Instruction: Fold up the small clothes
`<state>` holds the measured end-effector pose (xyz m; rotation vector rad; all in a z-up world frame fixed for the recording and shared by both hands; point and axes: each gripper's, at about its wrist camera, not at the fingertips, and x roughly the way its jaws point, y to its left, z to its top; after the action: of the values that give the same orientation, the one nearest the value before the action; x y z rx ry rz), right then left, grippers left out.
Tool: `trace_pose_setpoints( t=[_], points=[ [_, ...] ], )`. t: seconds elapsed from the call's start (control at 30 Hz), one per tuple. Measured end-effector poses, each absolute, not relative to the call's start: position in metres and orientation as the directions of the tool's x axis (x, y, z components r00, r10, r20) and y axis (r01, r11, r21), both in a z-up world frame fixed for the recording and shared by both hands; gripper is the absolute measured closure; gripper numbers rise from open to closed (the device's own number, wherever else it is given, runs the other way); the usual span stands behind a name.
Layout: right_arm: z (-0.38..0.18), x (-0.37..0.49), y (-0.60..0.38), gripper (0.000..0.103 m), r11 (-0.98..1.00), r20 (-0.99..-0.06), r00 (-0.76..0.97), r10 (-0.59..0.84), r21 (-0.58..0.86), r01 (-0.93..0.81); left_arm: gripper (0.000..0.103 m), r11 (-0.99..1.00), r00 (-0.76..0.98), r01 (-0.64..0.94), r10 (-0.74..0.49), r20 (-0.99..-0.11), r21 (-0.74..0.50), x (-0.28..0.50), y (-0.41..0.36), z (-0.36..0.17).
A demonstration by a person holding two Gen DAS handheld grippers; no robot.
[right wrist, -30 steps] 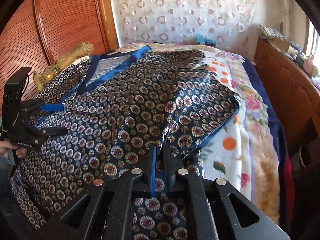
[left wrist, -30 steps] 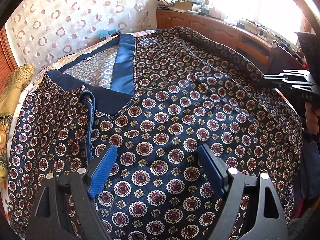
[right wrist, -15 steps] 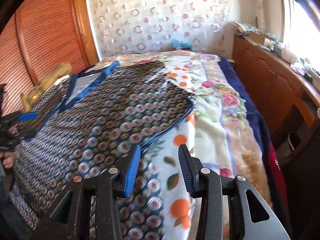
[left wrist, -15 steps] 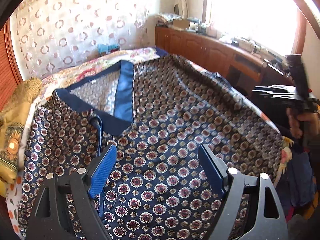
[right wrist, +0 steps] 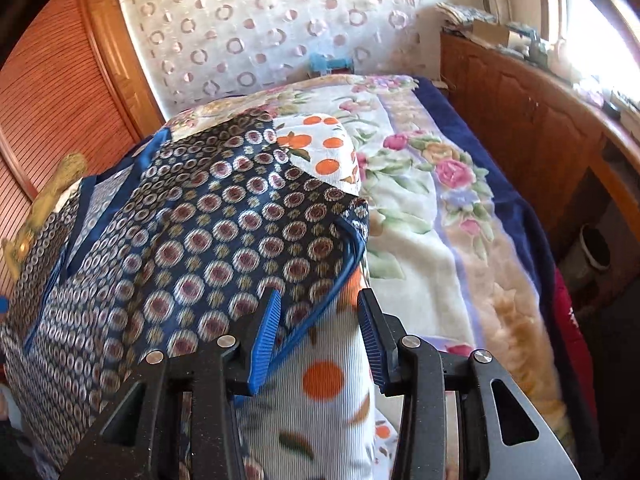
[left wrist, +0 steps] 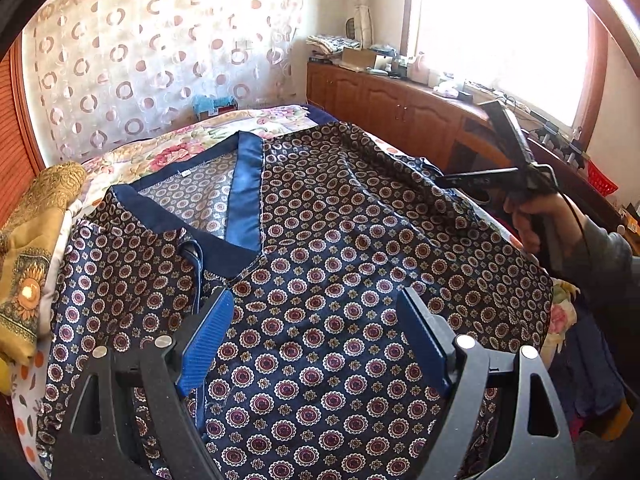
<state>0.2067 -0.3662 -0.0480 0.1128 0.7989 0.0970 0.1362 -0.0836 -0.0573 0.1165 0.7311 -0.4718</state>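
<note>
One patterned shirt [left wrist: 340,264] lies under two spread grippers, left gripper [left wrist: 316,344] and right gripper [right wrist: 320,336], whose jaws have just been opening, both pinching nothing.

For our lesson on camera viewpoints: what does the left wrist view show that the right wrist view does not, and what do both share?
Only the left wrist view shows the shirt's plain blue collar clearly, the bright window, and the person's hand holding the right claw. Only the right wrist view shows the shirt's piped edge lying on the orange-dotted cloth, and the flowered blanket beside it. Both show the patterned shirt on the bed, the ring-patterned curtain and the wooden cabinets.
</note>
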Motion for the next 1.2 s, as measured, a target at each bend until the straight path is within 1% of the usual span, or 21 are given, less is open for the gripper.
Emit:
trace_pose_setpoints(
  t=[0.13,0.17,0.2,0.23,0.27,0.3,0.37,0.53,0.67,0.83,0.9,0.97,1.03,1.1,1.2],
  points=[
    [-0.05,0.223,-0.365,0.062,0.991,-0.72,0.684,0.112,0.136,-0.019,0.019,0.893,0.64,0.445,-0.374,-0.671,-0.072,0.136,-0.078,-0.061],
    [-0.05,0.226,-0.365,0.063,0.991,-0.72,0.686,0.11,0.133,-0.02,0.019,0.893,0.64,0.444,-0.375,-0.671,-0.076,0.136,-0.077,-0.062],
    [-0.049,0.228,-0.363,0.066,0.993,-0.719,0.688,0.1,0.119,-0.02,0.019,0.893,0.639,0.442,-0.375,-0.672,-0.078,0.137,-0.075,-0.063],
    [-0.047,0.229,-0.359,0.075,0.997,-0.716,0.695,0.064,0.08,-0.01,0.019,0.894,0.639,0.44,-0.374,-0.672,-0.079,0.137,-0.074,-0.063],
    [-0.045,0.228,-0.357,0.089,0.999,-0.712,0.702,0.034,0.045,-0.004,0.019,0.895,0.639,0.439,-0.374,-0.672,-0.08,0.137,-0.073,-0.064],
    [-0.043,0.228,-0.355,0.096,1.0,-0.704,0.71,0.026,0.027,-0.01,0.019,0.895,0.639,0.438,-0.375,-0.671,-0.083,0.136,-0.071,-0.064],
    [-0.036,0.224,-0.349,0.098,0.999,-0.68,0.732,0.051,0.031,-0.041,0.019,0.896,0.641,0.435,-0.375,-0.67,-0.085,0.136,-0.068,-0.064],
    [-0.004,0.21,-0.326,0.099,0.992,-0.617,0.779,0.108,0.018,-0.124,0.019,0.901,0.646,0.424,-0.374,-0.665,-0.094,0.136,-0.061,-0.064],
    [0.029,0.196,-0.292,0.099,0.972,-0.569,0.797,0.2,0.016,-0.233,0.019,0.903,0.651,0.419,-0.373,-0.661,-0.096,0.139,-0.059,-0.061],
    [0.047,0.189,-0.252,0.099,0.931,-0.559,0.761,0.328,0.055,-0.361,0.019,0.9,0.644,0.424,-0.377,-0.666,-0.098,0.146,-0.062,-0.063],
    [0.048,0.19,-0.246,0.09,0.917,-0.552,0.747,0.369,0.087,-0.389,0.019,0.899,0.641,0.428,-0.376,-0.67,-0.095,0.149,-0.063,-0.064],
    [0.046,0.191,-0.246,0.064,0.913,-0.551,0.743,0.379,0.093,-0.396,0.019,0.899,0.636,0.427,-0.373,-0.676,-0.094,0.154,-0.066,-0.065],
    [0.043,0.186,-0.252,0.053,0.914,-0.54,0.751,0.38,0.095,-0.393,0.019,0.898,0.63,0.429,-0.376,-0.679,-0.1,0.159,-0.067,-0.067],
    [0.039,0.192,-0.266,0.052,0.926,-0.546,0.76,0.352,0.083,-0.369,0.019,0.897,0.625,0.429,-0.38,-0.682,-0.107,0.166,-0.068,-0.067],
    [0.023,0.19,-0.278,0.052,0.948,-0.593,0.754,0.281,0.051,-0.313,0.019,0.898,0.619,0.429,-0.373,-0.691,-0.1,0.18,-0.074,-0.068]
  ],
)
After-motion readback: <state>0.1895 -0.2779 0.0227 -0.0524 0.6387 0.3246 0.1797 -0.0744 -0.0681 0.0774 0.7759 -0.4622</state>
